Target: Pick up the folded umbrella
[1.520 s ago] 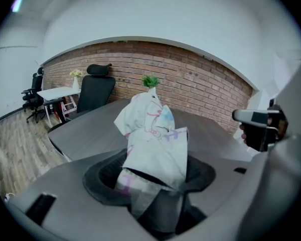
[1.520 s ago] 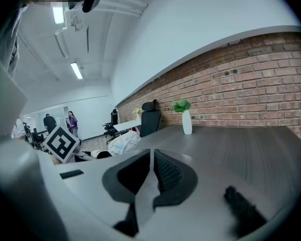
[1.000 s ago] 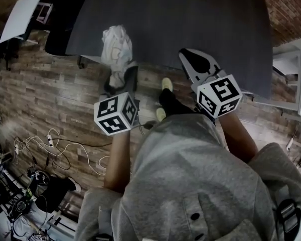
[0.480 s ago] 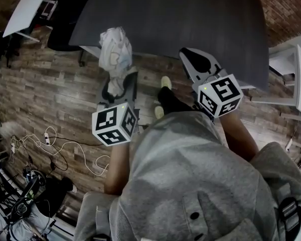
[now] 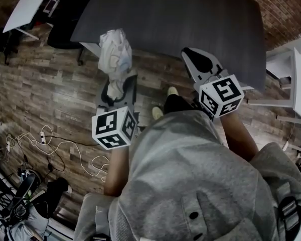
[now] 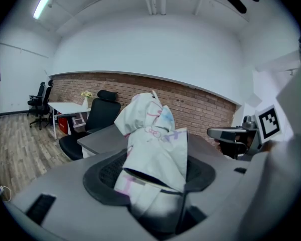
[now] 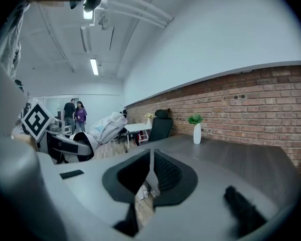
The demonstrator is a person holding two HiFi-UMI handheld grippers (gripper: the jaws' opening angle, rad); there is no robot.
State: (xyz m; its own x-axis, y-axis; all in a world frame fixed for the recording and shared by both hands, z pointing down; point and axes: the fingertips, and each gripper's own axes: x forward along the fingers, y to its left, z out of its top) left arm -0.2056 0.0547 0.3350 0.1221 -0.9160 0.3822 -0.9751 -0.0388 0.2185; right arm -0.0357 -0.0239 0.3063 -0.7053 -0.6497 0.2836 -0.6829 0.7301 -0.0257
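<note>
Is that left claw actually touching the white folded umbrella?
Touching. In the left gripper view, the left gripper is clamped on the folded umbrella, which sticks up between its jaws.

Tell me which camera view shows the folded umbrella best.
The left gripper view: the folded umbrella fills the centre, clamped between the left gripper's fingers, pattern visible. The head view shows it from above, standing out of that gripper. The right gripper view shows it small, at the left.

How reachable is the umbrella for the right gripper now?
Probably yes: the umbrella sticks up clear of the left gripper holding it, open air lies between it and the right gripper, whose shut jaws need opening first.
</note>
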